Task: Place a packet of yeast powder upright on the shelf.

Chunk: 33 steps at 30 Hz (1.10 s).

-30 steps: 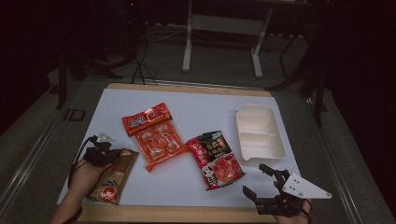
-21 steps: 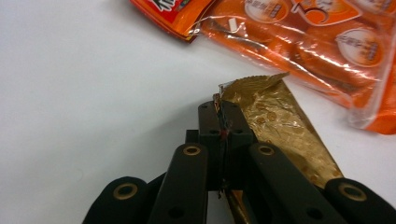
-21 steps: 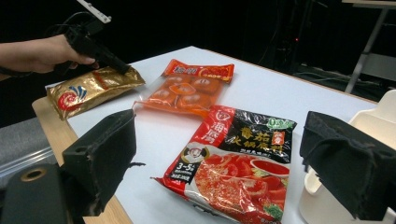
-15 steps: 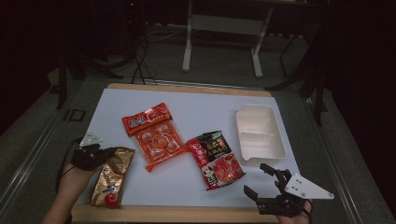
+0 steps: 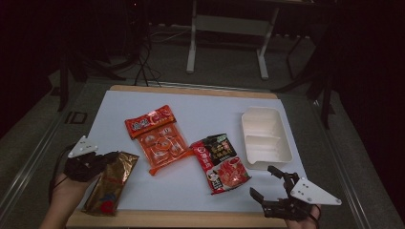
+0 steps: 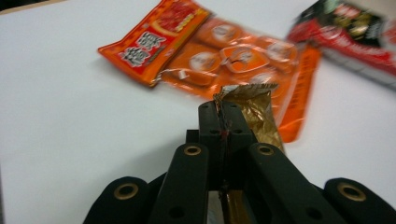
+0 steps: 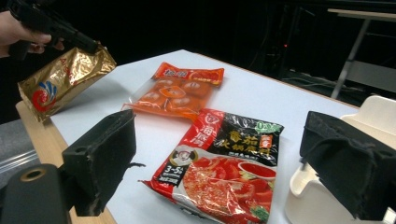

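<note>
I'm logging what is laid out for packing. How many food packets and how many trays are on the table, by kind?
Gold foil packet, pinched in the left tool: 1
Orange plastic packet: 1
Red-and-black printed packet: 1
White moulded tray with compartments: 1
Total: 4

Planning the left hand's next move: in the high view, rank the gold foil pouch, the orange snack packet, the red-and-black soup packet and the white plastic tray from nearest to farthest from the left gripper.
1. Gold foil pouch: clamped in the left gripper, table's left edge.
2. Orange snack packet: centre-left.
3. Red-and-black soup packet: centre.
4. White plastic tray: right side.
</note>
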Each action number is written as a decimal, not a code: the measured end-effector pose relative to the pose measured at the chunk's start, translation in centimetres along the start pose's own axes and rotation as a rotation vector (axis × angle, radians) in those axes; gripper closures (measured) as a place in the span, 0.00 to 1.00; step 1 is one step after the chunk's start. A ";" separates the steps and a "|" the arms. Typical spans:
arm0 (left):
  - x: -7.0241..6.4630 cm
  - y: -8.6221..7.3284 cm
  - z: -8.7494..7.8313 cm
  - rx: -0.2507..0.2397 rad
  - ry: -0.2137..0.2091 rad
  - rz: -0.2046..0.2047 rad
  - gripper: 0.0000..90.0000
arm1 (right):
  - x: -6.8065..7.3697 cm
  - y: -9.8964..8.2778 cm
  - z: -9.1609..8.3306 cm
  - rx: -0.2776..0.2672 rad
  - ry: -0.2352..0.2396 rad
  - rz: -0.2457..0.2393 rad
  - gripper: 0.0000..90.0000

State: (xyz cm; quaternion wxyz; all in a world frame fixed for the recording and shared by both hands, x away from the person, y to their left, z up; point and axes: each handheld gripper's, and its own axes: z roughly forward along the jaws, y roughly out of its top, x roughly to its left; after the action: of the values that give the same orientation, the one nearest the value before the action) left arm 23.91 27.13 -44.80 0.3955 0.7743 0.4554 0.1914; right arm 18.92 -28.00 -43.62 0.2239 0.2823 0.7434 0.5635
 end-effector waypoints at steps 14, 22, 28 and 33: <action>-3.2 2.5 -3.0 -0.172 -0.083 0.052 1.00 | -0.1 0.5 -0.5 -0.032 -0.036 -0.028 0.15; -5.9 4.1 -2.1 -0.260 -0.199 0.036 1.00 | 0.1 0.8 -0.3 -0.039 -0.051 -0.053 0.14; -8.8 5.7 -0.1 -0.287 -0.270 0.063 1.00 | 0.3 1.2 -0.2 -0.037 -0.022 0.009 0.13; -10.4 6.9 1.3 -0.295 -0.293 0.087 1.00 | 0.5 1.6 -0.1 -0.061 -0.011 0.012 0.12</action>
State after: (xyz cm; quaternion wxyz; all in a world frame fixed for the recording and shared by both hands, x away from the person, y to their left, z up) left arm 23.25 15.78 -39.53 0.5580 0.7465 0.3261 0.1582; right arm 18.77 -27.37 -42.03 0.2333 0.2829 0.7229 0.5857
